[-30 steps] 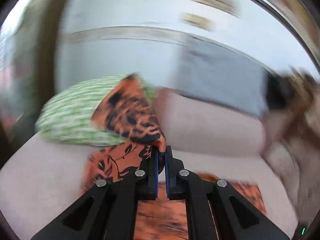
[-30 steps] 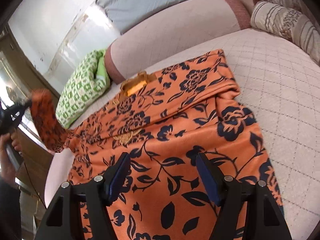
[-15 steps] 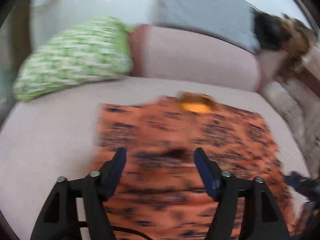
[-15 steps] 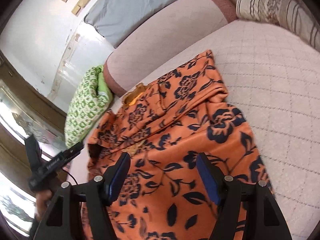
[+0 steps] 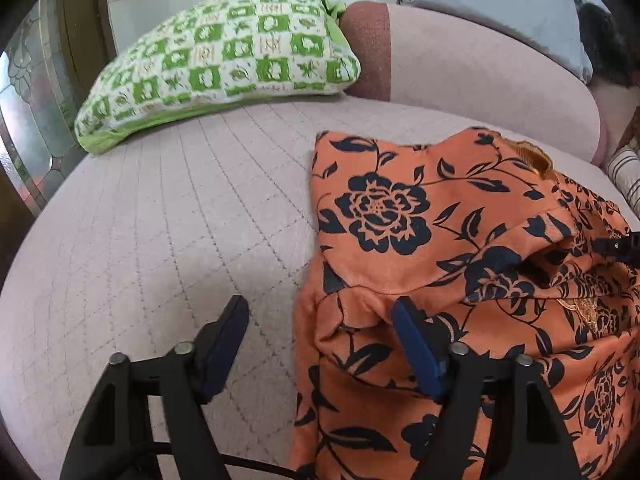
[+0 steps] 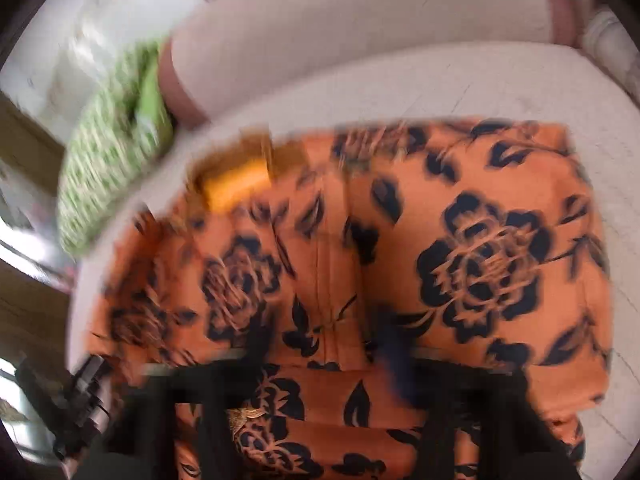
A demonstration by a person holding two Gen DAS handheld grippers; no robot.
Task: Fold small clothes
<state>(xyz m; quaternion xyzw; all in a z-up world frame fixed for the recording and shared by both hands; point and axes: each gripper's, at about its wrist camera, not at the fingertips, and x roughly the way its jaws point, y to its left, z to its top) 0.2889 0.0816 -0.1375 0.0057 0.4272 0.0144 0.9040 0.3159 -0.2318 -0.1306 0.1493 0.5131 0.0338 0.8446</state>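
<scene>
From my left camera I see the orange garment [image 5: 460,264] with dark blue flowers lying on the pale quilted bed cover [image 5: 160,220]. It fills the part from 1 o'clock down to 5 o'clock of this view. Its left sleeve part is folded over the body, and the folded edge makes a ridge near the middle of the cloth. A yellow-orange neck lining [image 5: 528,152] shows at the far edge, toward 1 o'clock.

My left hand-held gripper [image 5: 320,344] points down at the left edge of the garment. Its jaws stand apart and are closing. The left finger is over the bare bed cover, the right finger is over the cloth, and the edge of the garment lies between them, but the pads do not press it.

A green and white checked pillow [image 5: 224,64] lies at 11 o'clock, against the pink bolster [image 5: 480,64]. A grey pillow [image 5: 500,4] is behind the bolster at 1 o'clock.

The right camera picture is blurred. There the garment [image 6: 380,260] covers the centre and the lower half. My right hand-held gripper [image 6: 328,344] is over the middle seam, its jaws are closing, and I cannot tell if they already pinch the cloth. The left gripper body appears at 8 o'clock in this view.
</scene>
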